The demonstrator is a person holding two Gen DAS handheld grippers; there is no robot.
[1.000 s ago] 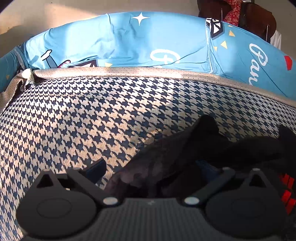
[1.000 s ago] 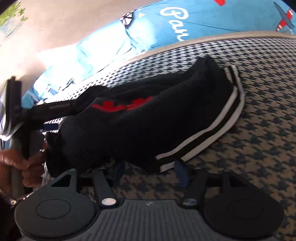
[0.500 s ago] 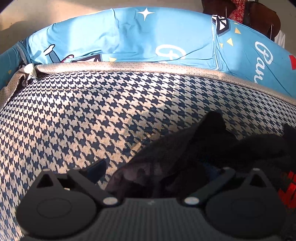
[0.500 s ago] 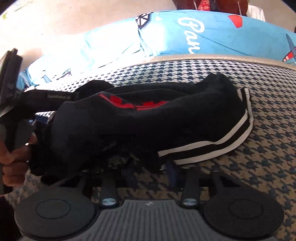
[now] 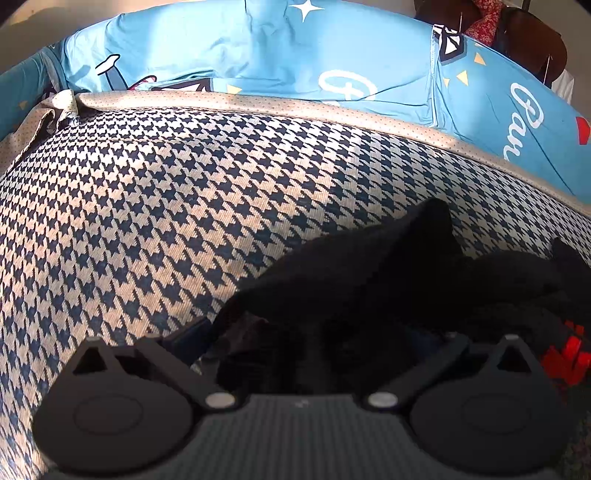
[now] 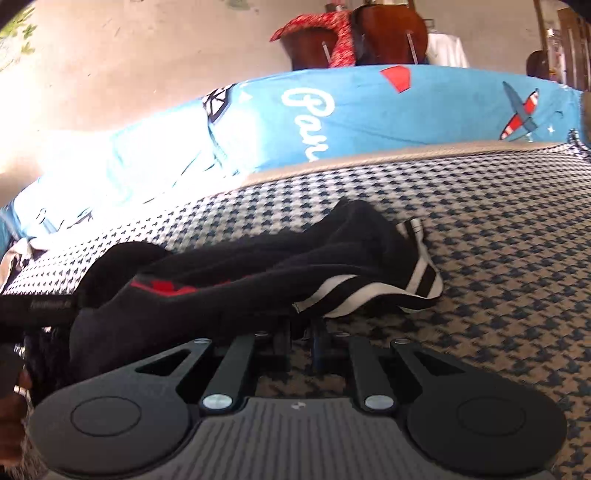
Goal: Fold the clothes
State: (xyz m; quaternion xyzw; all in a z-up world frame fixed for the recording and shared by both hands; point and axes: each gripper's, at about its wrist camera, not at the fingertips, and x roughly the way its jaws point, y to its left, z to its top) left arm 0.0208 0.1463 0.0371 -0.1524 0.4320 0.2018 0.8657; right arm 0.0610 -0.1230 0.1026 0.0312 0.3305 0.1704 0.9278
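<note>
A black garment (image 6: 258,288) with white side stripes (image 6: 417,273) and a red print lies bunched on the houndstooth cover (image 6: 498,258). In the right wrist view my right gripper (image 6: 301,332) is at the garment's near edge, its jaws drawn close together on the black cloth by the striped hem. In the left wrist view the same garment (image 5: 369,280) fills the lower middle and right. My left gripper (image 5: 306,343) stands open, fingers wide apart, with black cloth lying between them. Part of the left tool (image 6: 37,306) shows at the garment's left end.
Behind the houndstooth cover (image 5: 147,221) runs a blue cartoon-print sheet (image 5: 295,55) (image 6: 406,110). A wooden chair (image 6: 369,33) draped with red cloth stands beyond it. A person's hand (image 6: 11,413) is at the left edge. Bare cover stretches right of the garment.
My right gripper's fingers have drawn together from wide open onto the garment's near edge, and the view has tilted up. The left gripper stays open and has barely moved.
</note>
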